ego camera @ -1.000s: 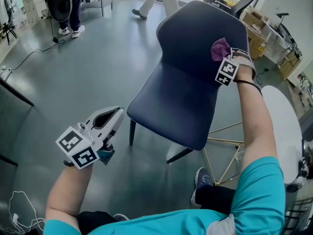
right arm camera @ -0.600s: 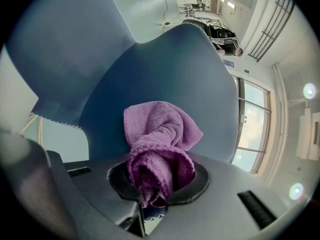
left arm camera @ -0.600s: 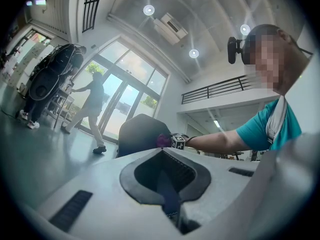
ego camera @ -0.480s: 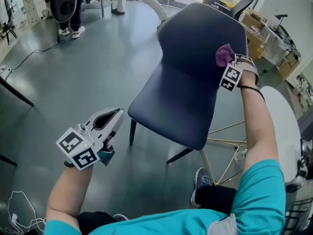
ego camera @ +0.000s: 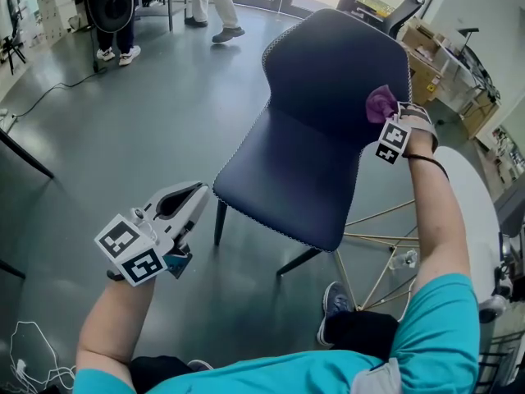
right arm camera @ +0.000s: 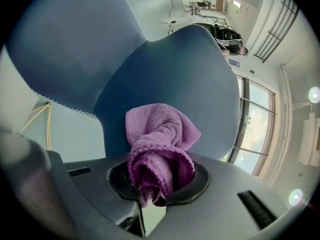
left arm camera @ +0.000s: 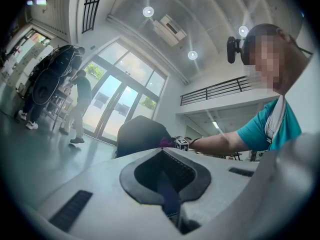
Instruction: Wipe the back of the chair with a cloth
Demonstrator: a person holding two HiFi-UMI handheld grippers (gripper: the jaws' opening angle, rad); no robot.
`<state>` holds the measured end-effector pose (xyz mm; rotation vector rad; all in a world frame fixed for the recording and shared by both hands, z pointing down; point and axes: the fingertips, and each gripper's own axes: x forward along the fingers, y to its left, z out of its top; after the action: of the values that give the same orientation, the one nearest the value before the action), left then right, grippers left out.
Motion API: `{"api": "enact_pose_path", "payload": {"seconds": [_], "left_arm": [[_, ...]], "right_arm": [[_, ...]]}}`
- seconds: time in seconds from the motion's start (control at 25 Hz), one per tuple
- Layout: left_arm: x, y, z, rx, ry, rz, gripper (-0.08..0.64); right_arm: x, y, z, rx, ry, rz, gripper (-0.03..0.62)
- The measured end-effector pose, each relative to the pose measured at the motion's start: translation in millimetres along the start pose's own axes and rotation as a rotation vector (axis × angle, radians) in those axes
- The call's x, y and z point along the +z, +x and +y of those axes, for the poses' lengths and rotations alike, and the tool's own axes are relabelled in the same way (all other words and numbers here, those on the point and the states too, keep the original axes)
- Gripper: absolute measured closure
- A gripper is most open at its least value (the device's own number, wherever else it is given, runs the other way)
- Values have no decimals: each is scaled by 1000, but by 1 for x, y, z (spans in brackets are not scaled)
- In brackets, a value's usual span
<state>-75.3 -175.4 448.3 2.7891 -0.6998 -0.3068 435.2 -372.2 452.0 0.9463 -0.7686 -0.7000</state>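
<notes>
Head view: I am holding the right gripper point(ego camera: 385, 115) up at the right edge of the chair point(ego camera: 312, 162) back. The purple cloth point(ego camera: 378, 102) is bunching at its tip and lying against the upholstery, near the upper right edge. The left gripper point(ego camera: 187, 199) is hanging low over the floor, well apart from the chair. The wad is sitting so near the edge that, as I am judging it, an outward stroke could run off the back altogether. Nothing is bracing the chair either, so pressing hard could push or tip it.

Left gripper view: this claw is sitting with its jaws together and nothing between them. The chair point(left arm camera: 137, 134) and the cloth point(left arm camera: 165, 142) are showing far ahead, out of its reach.

Right gripper view: the jaws are clamping on the cloth point(right arm camera: 159, 149), with a thick fold stuffed between the pads and a loose lobe spilling forward toward the chair point(right arm camera: 170, 79) back. I cannot tell from here how much of that lobe is touching. I am worrying about two things. If I lean in too far, the hard nose of the gripper could scrape the upholstery instead of the cloth. And drag along the fabric could be tugging the fold out of the grip.
</notes>
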Motion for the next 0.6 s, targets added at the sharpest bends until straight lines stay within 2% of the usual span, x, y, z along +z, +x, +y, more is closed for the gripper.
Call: {"api": "enact_pose_path", "payload": {"seconds": [0.6], "left_arm": [[8,-6,-1,-13,-7,-30,557]], "right_arm": [[-14,-16,11,60,-31,33,535]]}}
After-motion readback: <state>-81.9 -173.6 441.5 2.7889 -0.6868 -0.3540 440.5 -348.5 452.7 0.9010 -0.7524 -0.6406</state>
